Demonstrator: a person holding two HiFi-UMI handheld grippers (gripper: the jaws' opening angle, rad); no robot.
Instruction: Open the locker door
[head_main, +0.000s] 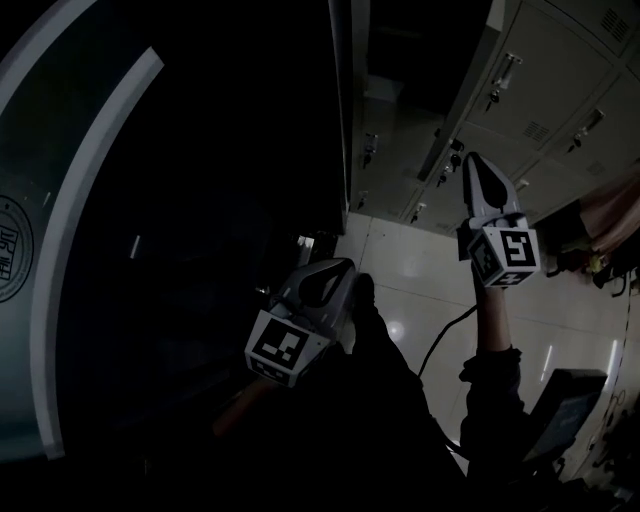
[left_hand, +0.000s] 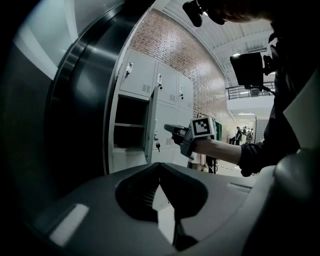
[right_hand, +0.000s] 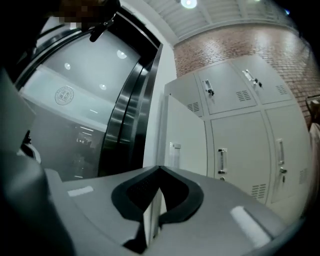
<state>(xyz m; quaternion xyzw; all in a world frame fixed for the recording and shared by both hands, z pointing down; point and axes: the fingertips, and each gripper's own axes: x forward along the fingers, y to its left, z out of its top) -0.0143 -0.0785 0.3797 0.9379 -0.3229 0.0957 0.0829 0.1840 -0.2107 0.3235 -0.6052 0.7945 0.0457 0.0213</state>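
Note:
A bank of grey lockers (left_hand: 170, 100) stands against a brick wall. One compartment (left_hand: 130, 131) in the left column is open and dark inside. Its door (left_hand: 151, 131) swings out toward me, and in the right gripper view the door (right_hand: 184, 142) is a pale panel just past the jaws. My right gripper (left_hand: 168, 129) is raised beside the door's edge, shut and holding nothing. From the head view it (head_main: 479, 165) points up at the lockers (head_main: 540, 80). My left gripper (head_main: 343, 272) hangs lower and farther back, shut and empty.
A dark curved glass wall (left_hand: 75, 100) with a round emblem (right_hand: 64, 94) rises left of the lockers. The other locker doors (right_hand: 245, 140) are closed, with handles and keys. Pale glossy floor tiles (head_main: 420, 290) lie below. A dark device (head_main: 565, 400) sits low right. People stand far down the hall (left_hand: 245, 134).

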